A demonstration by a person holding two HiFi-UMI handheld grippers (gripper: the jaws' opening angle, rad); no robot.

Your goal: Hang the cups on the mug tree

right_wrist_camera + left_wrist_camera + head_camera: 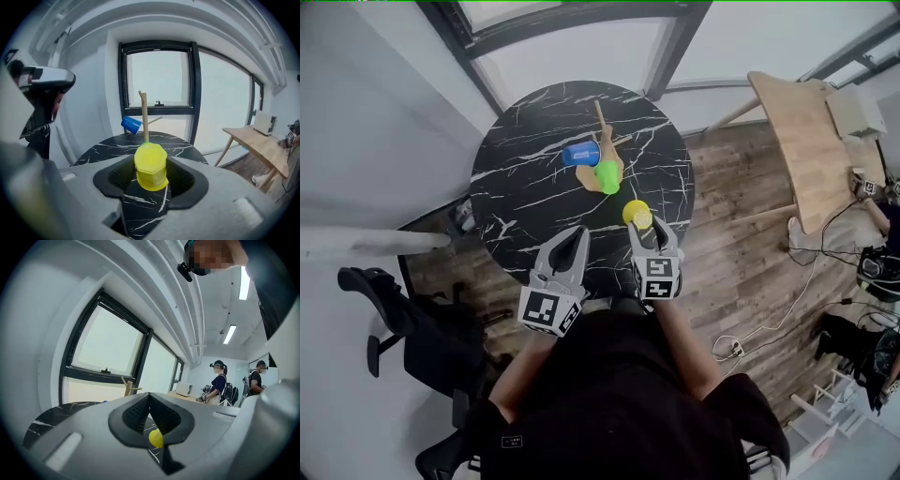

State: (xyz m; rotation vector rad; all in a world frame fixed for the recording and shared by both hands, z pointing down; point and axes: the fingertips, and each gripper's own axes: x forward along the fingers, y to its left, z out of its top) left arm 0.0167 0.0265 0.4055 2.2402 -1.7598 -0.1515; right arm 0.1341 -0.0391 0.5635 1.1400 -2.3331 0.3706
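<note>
A wooden mug tree (602, 142) stands at the middle of the round black marble table (516, 197). A blue cup (580, 154) and a green cup (607, 175) hang on it. My right gripper (642, 227) is shut on a yellow cup (637, 213), held above the table's near side, short of the tree. In the right gripper view the yellow cup (151, 166) sits between the pads, with the tree's pole (144, 117) and the blue cup (131, 123) behind it. My left gripper (574, 242) is shut on nothing, beside the right one; its pads (140, 414) meet.
A light wooden desk (806, 141) stands at the right, with cables on the plank floor (750, 281) below it. A black office chair (394, 319) is at the left. Large windows lie beyond the table. Two people (218, 383) stand far off in the room.
</note>
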